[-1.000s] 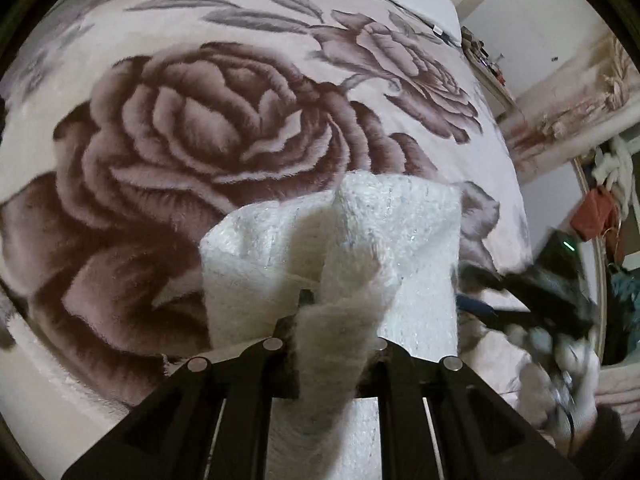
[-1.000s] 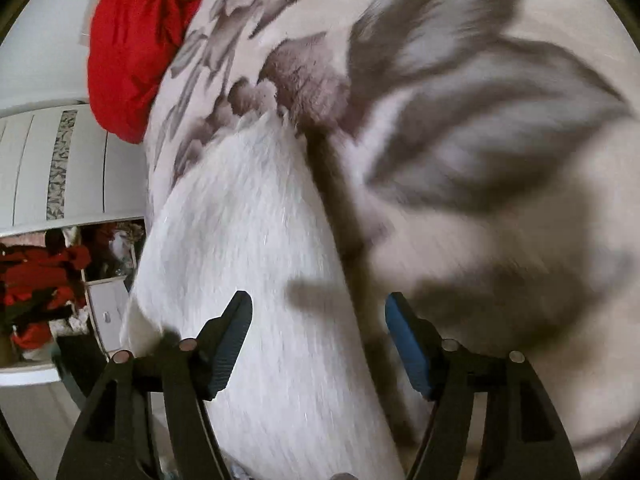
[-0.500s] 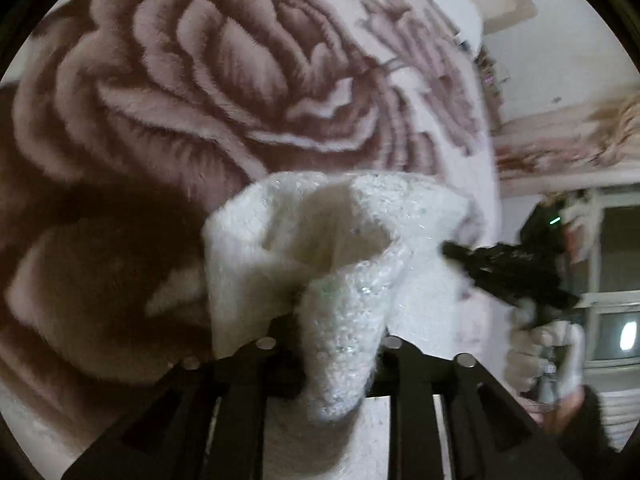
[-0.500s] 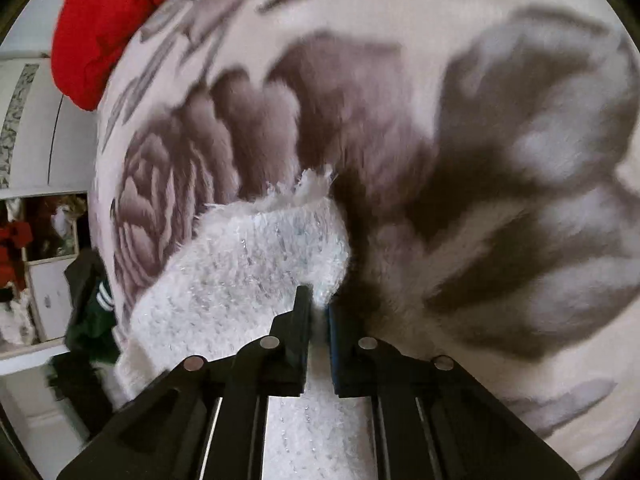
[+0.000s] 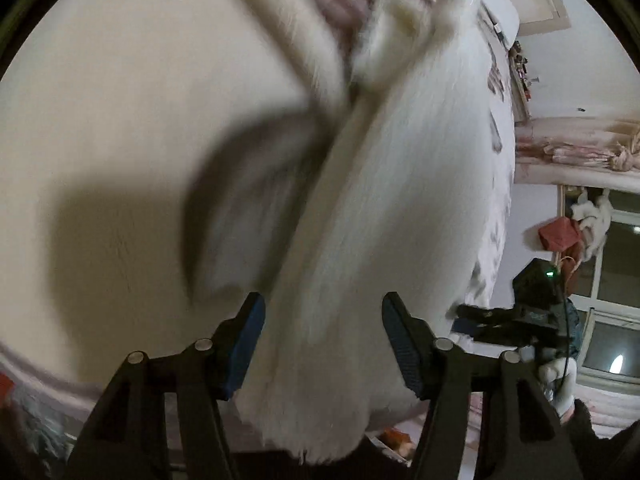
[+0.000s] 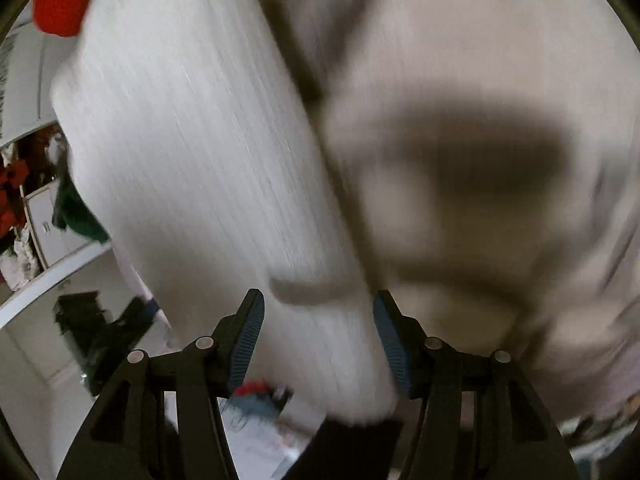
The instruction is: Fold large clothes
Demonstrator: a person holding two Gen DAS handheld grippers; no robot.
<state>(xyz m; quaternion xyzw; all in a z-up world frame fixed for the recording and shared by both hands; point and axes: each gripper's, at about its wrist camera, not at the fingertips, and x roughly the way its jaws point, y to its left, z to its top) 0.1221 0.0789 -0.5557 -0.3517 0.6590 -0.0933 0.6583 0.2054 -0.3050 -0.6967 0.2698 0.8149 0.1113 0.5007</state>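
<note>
Both views are blurred by motion. The left claw [image 5: 322, 344] stands with its jaws spread, gripping nothing; the white fuzzy garment [image 5: 400, 200] lies between and beyond them on the bed [image 5: 120, 140], stretching toward the far edge. The right claw [image 6: 318, 340] is likewise spread and empty over the same garment [image 6: 192, 140], near the bed's near edge. A red cloth [image 6: 60, 0] sits at the far end.
</note>
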